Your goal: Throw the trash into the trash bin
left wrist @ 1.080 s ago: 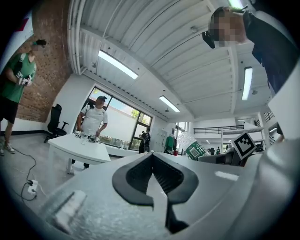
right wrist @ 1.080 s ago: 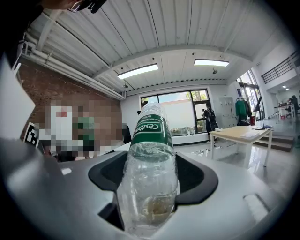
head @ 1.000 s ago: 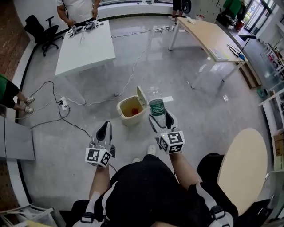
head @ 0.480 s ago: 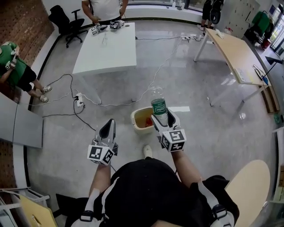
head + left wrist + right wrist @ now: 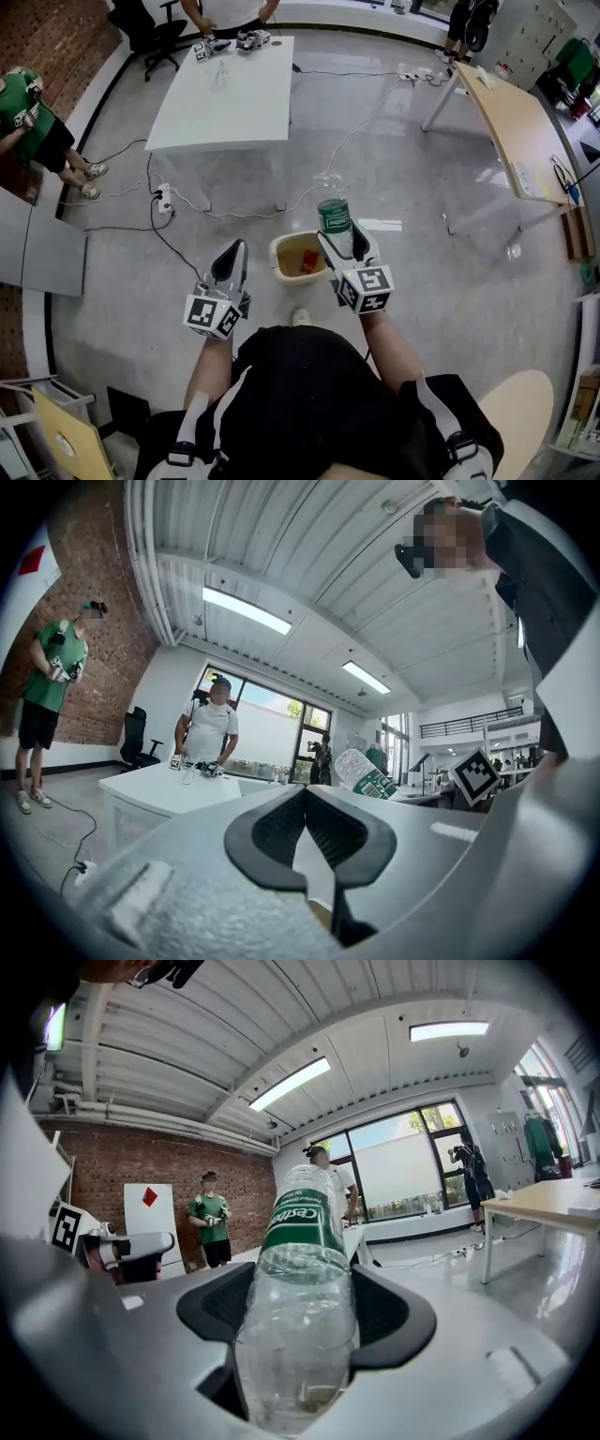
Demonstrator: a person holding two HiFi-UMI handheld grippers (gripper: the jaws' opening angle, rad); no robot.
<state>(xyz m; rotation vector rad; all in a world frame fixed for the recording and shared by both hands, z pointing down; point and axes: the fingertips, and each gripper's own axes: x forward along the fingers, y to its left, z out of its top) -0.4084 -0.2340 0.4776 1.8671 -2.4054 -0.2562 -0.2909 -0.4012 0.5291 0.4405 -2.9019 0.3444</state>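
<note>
A clear plastic bottle [image 5: 333,216] with a green label stands upright in my right gripper [image 5: 343,246], whose pads are shut on its lower body. In the right gripper view the bottle [image 5: 305,1316] fills the space between the black pads. A cream trash bin [image 5: 281,248] sits on the floor just left of that gripper, with something red [image 5: 307,260] inside. My left gripper [image 5: 233,258] hangs left of the bin, shut and empty. From the left gripper view the bottle [image 5: 366,772] shows beyond the closed fingertips [image 5: 281,808].
A white table [image 5: 225,94] stands beyond the bin, with a person behind it. Cables and a power strip [image 5: 161,202] lie on the grey floor at the left. A long wooden table [image 5: 511,122] is at the right, and a round one [image 5: 516,422] is near my right side.
The bin has come closer and now lies just ahead of my feet, between the two grippers. The bottle stays in the right gripper, and the left one stays shut.
</note>
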